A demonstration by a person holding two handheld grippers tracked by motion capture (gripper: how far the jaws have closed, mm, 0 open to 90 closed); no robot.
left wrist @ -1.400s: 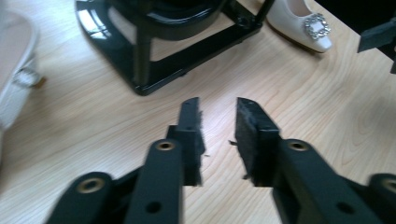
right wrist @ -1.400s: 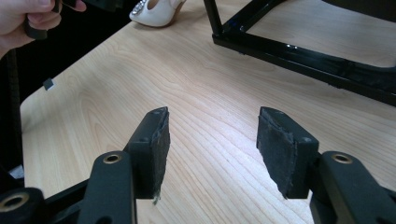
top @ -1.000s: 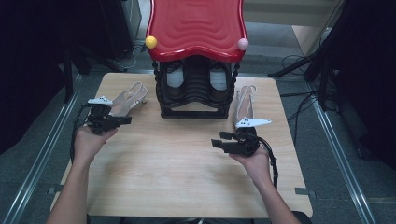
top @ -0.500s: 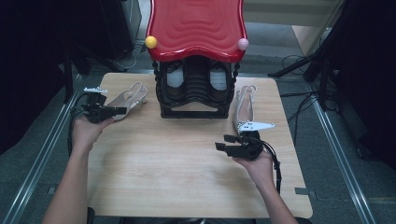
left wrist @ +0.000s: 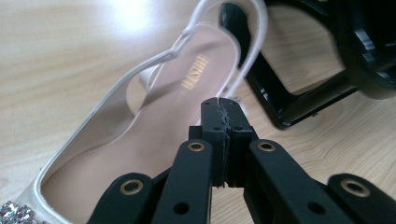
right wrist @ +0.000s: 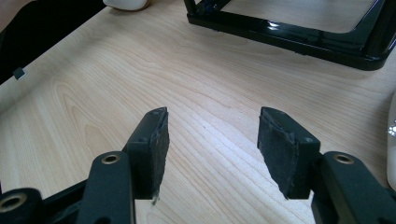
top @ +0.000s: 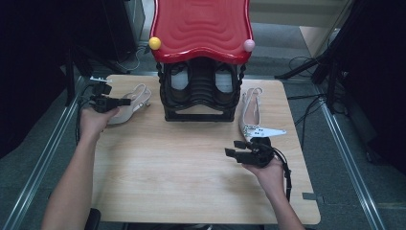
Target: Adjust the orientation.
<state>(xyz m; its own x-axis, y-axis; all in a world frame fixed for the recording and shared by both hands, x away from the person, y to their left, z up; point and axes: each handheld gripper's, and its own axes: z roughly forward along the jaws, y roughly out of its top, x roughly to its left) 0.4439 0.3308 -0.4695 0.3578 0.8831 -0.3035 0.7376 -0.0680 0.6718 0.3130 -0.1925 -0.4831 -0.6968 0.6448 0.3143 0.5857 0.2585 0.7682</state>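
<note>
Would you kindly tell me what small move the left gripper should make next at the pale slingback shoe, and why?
Probably open the jaws first. The left gripper hangs over the pale slingback shoe lying on the light wooden table, beside the black shoe rack, but its jaws are pressed shut with nothing between them, so they cannot take the shoe's edge until they part.

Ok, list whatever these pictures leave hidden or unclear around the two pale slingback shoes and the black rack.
- Pale slingback shoe on the left: its toe, high view, hidden by the left gripper and hand.
- Same shoe, left gripper view: jewelled toe cut off by the frame's edge.
- Black plastic shoe rack: its upper shelves, high view, hidden by the red wavy top.
</note>
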